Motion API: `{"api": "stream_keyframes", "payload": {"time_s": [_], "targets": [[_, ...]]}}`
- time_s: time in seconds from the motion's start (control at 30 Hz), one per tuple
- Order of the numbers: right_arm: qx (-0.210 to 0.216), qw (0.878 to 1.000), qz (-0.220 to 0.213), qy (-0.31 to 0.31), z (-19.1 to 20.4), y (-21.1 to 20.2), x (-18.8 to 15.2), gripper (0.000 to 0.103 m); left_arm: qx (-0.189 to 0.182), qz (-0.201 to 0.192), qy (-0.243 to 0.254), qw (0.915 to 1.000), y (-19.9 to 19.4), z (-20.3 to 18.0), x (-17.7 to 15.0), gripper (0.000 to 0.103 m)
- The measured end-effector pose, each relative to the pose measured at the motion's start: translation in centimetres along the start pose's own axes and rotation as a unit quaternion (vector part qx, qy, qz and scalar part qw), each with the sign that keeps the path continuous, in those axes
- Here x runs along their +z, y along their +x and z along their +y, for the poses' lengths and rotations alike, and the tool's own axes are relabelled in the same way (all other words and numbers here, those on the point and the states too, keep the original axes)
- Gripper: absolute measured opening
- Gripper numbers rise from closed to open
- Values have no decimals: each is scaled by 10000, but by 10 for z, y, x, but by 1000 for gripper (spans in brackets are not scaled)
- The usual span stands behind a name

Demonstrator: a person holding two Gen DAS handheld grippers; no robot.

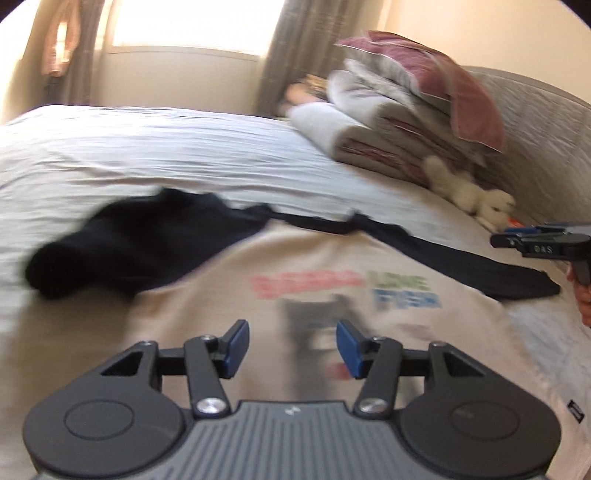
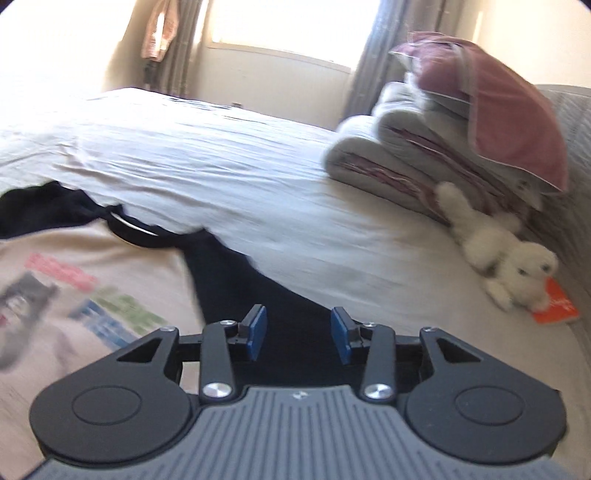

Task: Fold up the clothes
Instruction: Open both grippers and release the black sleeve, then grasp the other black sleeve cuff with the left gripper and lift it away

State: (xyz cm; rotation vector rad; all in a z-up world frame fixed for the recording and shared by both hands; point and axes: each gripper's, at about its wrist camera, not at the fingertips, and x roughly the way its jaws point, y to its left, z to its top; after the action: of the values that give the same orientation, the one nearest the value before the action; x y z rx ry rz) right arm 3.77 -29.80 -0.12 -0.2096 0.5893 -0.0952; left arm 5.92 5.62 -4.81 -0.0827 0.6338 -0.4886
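A beige T-shirt with black sleeves and collar (image 1: pixel 229 280) lies flat on the bed, its printed front up with coloured lettering (image 1: pixel 343 284). My left gripper (image 1: pixel 292 345) hovers over the print, its blue pads apart and nothing between them. In the right wrist view the same T-shirt (image 2: pixel 110 266) lies at the left, and my right gripper (image 2: pixel 298 334) stands open above the shirt's black right sleeve (image 2: pixel 251 288), holding nothing. The right gripper (image 1: pixel 517 242) also shows at the right edge of the left wrist view, with part of a hand below it.
The bed sheet (image 2: pixel 221 158) is white and wrinkled. Folded blankets and a pink pillow (image 2: pixel 491 110) are stacked at the headboard, with a white plush toy (image 2: pixel 513 262) and an orange card (image 2: pixel 557 306) beside them. A window with curtains (image 1: pixel 184 26) is behind the bed.
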Motion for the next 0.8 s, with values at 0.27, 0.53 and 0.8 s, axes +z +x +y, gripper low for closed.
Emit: {"api": "stream_keyframes", "payload": {"time_s": [0.27, 0.53, 0.8], "targets": [[507, 9986, -38, -165, 76, 8, 23, 45, 700, -136, -888, 9935, -23, 69, 9, 73], [768, 9969, -52, -184, 131, 6, 33, 49, 556, -549, -2828, 9560, -20, 126, 9, 83], [1099, 9927, 64, 492, 139, 9, 28, 51, 495, -995, -4086, 9059, 10, 144, 3, 74]]}}
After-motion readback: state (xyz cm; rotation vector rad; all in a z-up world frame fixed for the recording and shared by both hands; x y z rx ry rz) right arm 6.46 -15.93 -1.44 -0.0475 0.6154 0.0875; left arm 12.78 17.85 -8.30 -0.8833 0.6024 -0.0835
